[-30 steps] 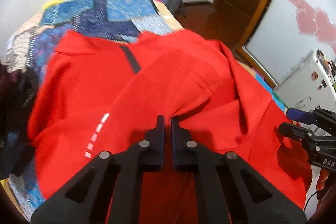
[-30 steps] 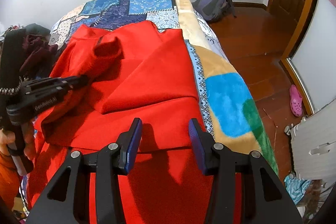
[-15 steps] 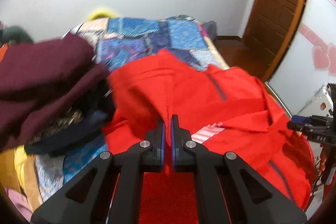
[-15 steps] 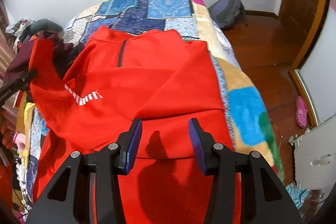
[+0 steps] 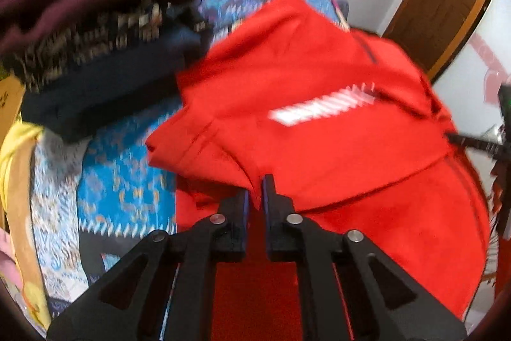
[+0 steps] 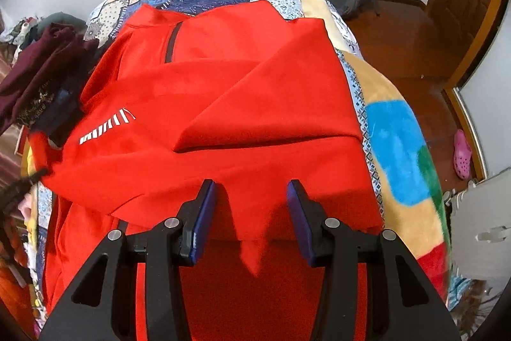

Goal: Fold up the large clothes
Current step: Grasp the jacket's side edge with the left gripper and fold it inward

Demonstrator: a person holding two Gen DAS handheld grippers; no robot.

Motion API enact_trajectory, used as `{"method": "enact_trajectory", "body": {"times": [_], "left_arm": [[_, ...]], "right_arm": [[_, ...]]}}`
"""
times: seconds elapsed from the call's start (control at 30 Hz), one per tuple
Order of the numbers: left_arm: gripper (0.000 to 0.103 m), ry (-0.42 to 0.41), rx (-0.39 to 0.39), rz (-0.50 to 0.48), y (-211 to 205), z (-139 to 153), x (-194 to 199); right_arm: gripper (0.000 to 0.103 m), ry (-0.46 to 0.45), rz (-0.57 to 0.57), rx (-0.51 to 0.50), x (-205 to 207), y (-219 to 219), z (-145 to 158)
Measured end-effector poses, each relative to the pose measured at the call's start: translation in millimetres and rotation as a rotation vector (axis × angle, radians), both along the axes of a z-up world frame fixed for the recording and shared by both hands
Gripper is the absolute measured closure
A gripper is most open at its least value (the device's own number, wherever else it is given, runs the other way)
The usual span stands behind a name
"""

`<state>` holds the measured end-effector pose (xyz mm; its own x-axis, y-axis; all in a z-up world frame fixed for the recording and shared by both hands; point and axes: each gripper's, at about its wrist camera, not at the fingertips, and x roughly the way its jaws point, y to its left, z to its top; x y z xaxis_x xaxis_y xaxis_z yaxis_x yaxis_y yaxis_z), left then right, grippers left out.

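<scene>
On the patchwork bed the red top lies spread beside a pile of dark clothes, my left claw easing open with a fold of it between the pads, my right claw apart and empty above its hem.

A red top lies half-folded on the patchwork blanket, the right hand-held gripper hovering open-jawed above.

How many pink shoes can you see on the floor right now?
1. A pink clog lies on the wooden floor right of the bed, by the wall. Its mate may be hidden.
</scene>
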<state>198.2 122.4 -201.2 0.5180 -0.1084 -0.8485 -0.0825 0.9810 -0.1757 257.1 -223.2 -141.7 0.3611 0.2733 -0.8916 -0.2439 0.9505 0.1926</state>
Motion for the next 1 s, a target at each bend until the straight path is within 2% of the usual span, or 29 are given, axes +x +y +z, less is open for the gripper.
{"method": "enact_trajectory", "body": {"times": [0.07,0.23,0.37,0.5,0.6,0.73,0.8,0.93,1.0], "left_arm": [[0.087,0.039,-0.003,0.006,-1.5,-10.2,-4.3],[0.05,0.076,0.078,0.048,2.2,-21.2,-13.4],[0.048,0.067,0.088,0.052,9.5,-14.8,-21.3],[0.04,0.044,0.117,0.09,24.2,-7.5,-27.3],[0.04,0.098,0.104,0.123,34.1,-20.9,-22.5],[0.039,0.147,0.096,0.134,33.9,-42.2,-17.3],[0.039,0.141,0.09,0.14,33.1,-45.0,-19.3],[0.039,0.146,0.094,0.143,34.5,-42.2,-19.3],[0.039,0.143,0.11,0.138,35.8,-36.0,-18.3]], "right_arm": [[0.061,0.005,-0.002,-0.003,0.1,0.7,0.5],[0.061,0.004,0.043,-0.073,8.4,14.0,4.1],[0.061,0.009,0.095,-0.111,21.7,25.4,4.5],[0.061,0.031,0.135,-0.117,42.3,34.3,3.2],[0.061,0.048,0.138,-0.118,62.1,38.8,1.4],[0.061,0.023,0.089,-0.143,88.6,38.9,3.8],[0.061,0.004,0.051,-0.146,98.3,34.6,3.4],[0.061,0.042,-0.023,-0.059,108.1,20.9,4.2],[0.061,0.046,-0.03,-0.047,106.6,18.4,9.7]]}}
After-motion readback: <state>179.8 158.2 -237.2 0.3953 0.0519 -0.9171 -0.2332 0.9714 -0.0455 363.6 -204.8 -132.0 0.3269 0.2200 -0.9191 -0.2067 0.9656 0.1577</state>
